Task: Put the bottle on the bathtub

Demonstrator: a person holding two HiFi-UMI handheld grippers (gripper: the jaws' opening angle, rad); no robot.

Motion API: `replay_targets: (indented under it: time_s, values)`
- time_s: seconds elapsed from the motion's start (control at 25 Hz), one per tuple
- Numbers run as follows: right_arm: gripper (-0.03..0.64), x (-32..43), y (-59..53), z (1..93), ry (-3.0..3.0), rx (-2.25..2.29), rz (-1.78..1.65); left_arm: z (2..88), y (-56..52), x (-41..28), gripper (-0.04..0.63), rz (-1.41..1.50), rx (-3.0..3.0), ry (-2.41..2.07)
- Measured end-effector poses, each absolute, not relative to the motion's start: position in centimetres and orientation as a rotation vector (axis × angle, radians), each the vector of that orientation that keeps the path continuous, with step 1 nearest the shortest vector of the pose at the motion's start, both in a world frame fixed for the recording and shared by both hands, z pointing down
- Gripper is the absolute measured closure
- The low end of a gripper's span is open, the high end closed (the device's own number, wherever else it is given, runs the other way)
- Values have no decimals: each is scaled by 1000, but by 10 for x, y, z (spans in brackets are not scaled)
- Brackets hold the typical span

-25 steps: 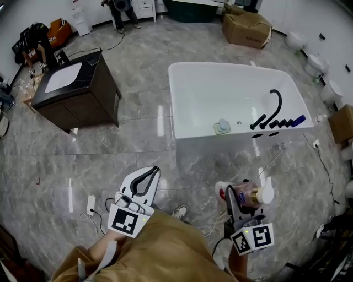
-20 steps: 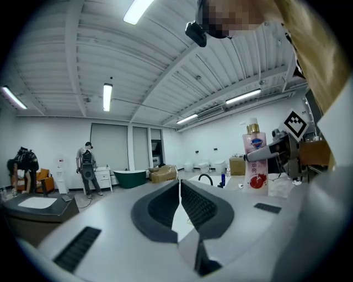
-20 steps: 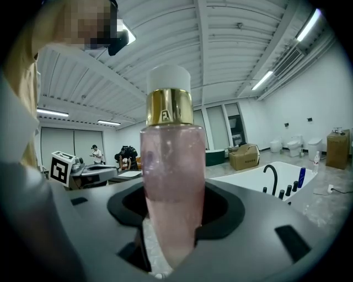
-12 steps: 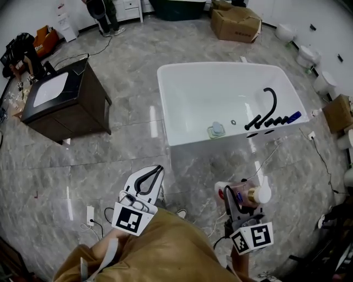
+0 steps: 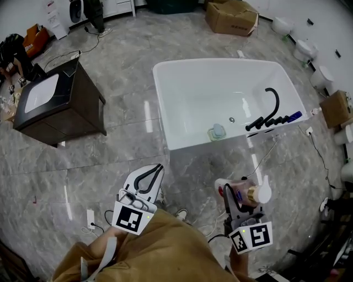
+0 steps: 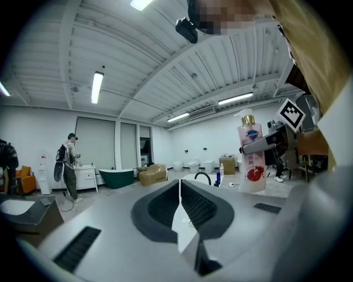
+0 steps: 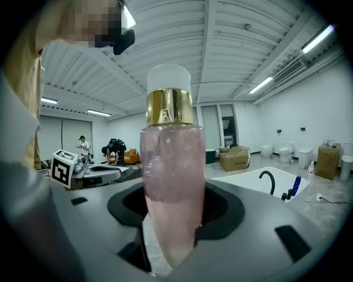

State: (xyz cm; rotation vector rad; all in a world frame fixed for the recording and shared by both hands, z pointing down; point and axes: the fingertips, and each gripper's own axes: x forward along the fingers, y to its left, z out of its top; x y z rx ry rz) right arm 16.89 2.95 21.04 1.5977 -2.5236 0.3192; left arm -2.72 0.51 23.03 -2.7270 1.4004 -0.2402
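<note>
A pink bottle (image 5: 244, 193) with a gold collar and white cap lies sideways in my right gripper (image 5: 236, 194), which is shut on its body. In the right gripper view the bottle (image 7: 171, 182) fills the space between the jaws. The left gripper view shows the same bottle (image 6: 252, 160) upright off to the right. My left gripper (image 5: 150, 175) is shut and holds nothing. Both grippers hover over the marble floor, short of the tub. The white bathtub (image 5: 165, 110) stands ahead with a black faucet (image 5: 270, 107) on its right rim.
A dark vanity cabinet (image 5: 49, 102) with a white basin stands to the left. Cardboard boxes (image 5: 231, 16) and white toilets (image 5: 306, 49) line the far and right sides. A socket and cable (image 5: 91, 217) lie on the floor near my left. A small blue bottle (image 5: 295, 117) sits by the faucet.
The bathtub has drifted a little left and larger in the head view as the person moves toward it. Both grippers keep the same pose, the right one still holding the bottle.
</note>
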Motion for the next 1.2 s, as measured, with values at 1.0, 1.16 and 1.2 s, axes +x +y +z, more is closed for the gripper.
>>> replay_targets:
  time_s: [1.0, 1.16, 1.2]
  values:
    - [385, 147, -86, 263, -2478, 1564, 284, 288, -65, -42, 588, -378, -2782, 1354]
    - [385, 142, -107, 280, -2474, 1563, 283, 301, -77, -47, 588, -382, -2806, 1373]
    - [385, 141, -111, 284, -2473, 1562, 282, 305, -80, -49, 588, -381, -2812, 1382]
